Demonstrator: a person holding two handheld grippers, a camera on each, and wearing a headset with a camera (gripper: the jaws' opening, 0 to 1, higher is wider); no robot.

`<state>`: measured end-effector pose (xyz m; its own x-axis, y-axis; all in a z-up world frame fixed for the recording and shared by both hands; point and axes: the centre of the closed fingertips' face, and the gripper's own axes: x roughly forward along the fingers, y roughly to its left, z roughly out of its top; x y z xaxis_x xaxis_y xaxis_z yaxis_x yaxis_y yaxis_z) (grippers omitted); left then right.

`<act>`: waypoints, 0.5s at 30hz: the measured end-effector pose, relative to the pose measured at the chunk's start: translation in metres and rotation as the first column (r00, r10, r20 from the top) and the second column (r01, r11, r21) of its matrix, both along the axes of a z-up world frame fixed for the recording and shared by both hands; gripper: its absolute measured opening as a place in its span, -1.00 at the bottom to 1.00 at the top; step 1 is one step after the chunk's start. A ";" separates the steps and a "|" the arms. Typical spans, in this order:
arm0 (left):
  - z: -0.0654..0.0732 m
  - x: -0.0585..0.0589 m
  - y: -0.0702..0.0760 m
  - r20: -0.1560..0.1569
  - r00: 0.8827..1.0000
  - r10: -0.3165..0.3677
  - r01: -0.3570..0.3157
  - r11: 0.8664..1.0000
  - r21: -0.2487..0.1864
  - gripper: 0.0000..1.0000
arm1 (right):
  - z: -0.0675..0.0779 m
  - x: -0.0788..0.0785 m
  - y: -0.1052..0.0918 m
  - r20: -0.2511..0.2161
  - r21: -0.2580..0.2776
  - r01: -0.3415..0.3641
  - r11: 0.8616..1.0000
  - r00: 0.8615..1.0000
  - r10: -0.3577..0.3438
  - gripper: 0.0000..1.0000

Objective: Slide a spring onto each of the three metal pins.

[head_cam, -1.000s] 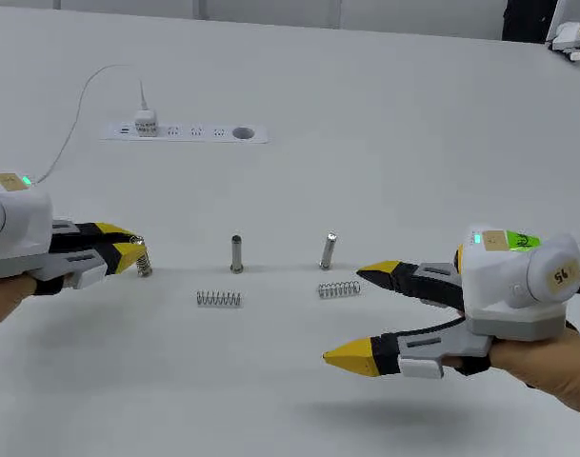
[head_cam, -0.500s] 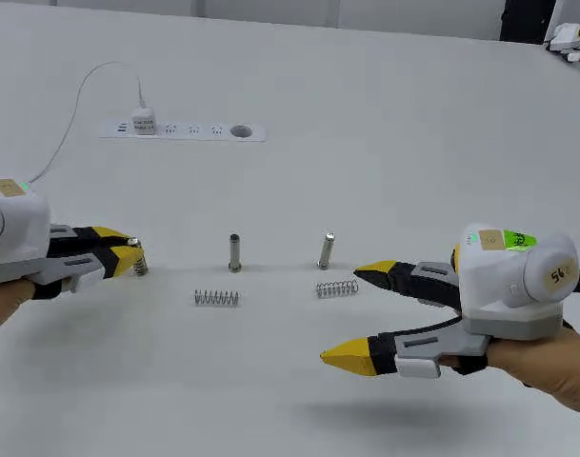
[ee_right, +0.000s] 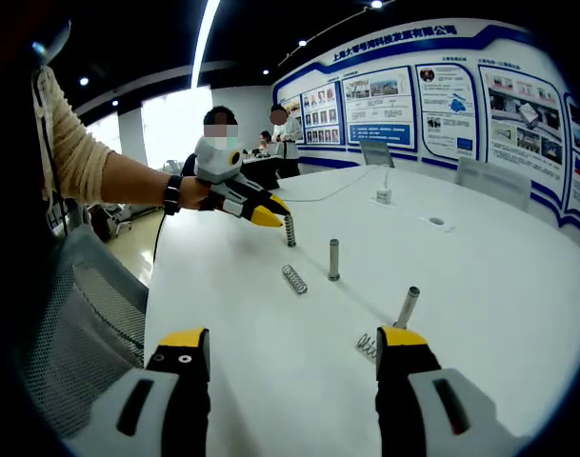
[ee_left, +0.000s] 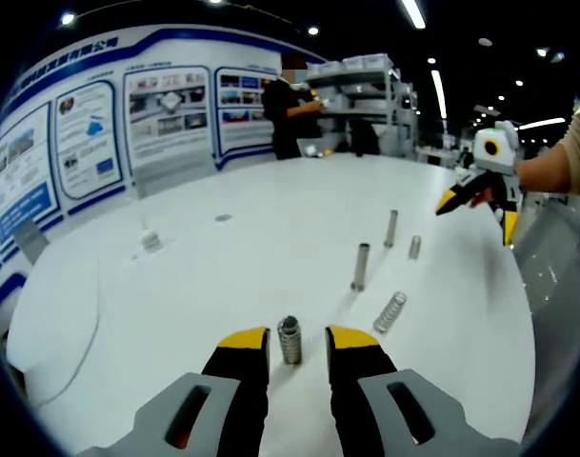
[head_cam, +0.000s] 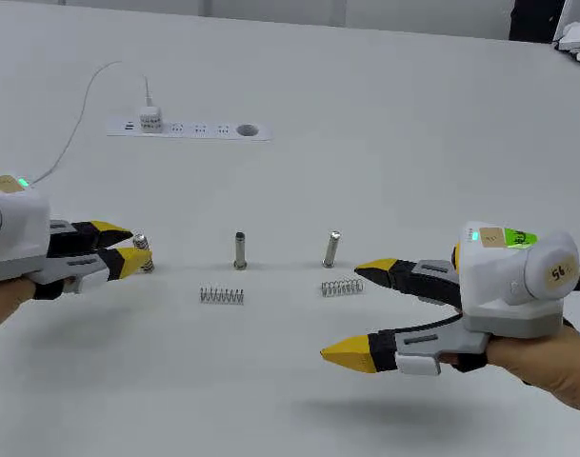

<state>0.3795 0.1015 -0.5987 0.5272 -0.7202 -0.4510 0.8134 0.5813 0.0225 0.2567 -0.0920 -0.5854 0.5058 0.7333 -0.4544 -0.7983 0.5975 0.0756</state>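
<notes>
Flanking the sprung pin (head_cam: 143, 255) at mid-left, your left gripper (head_cam: 128, 248) stands slightly parted, not pinching. Your right gripper (head_cam: 342, 312) gapes wide at lower right, its upper tip near a loose spring (head_cam: 341, 287). The middle pin (head_cam: 240, 249), right pin (head_cam: 332, 248) and second spring (head_cam: 221, 296) sit at centre, with open table (head_cam: 385, 143) beyond.

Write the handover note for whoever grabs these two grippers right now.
Left gripper: jaws narrowly open either side of the coiled steel spring seated on the leftmost silver metal pin; gaps show, so it is not clamped.
Right gripper: wide open, empty, beside the right loose spring.
Middle pin and right pin: upright, bare. The middle loose spring lies in front of the middle pin.
Done: one pin. Left: two springs to slide on.
</notes>
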 end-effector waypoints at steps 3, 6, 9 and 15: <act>-0.001 -0.004 0.003 -0.003 1.000 0.000 0.000 1.000 0.001 -0.53 | 0.001 0.001 0.000 0.002 0.003 0.000 1.000 1.000 0.000 0.44; 0.000 -0.009 0.008 -0.005 1.000 0.006 -0.006 1.000 -0.004 -0.53 | 0.001 0.001 0.001 0.004 0.003 -0.003 1.000 1.000 0.003 0.44; -0.001 -0.015 0.012 -0.008 1.000 0.016 -0.016 1.000 -0.007 -0.53 | 0.002 0.001 0.003 0.006 0.004 -0.005 1.000 1.000 0.005 0.44; -0.004 -0.032 0.014 -0.011 1.000 -0.002 0.002 1.000 0.009 -0.54 | 0.002 0.001 0.005 0.010 0.003 -0.009 1.000 1.000 0.009 0.44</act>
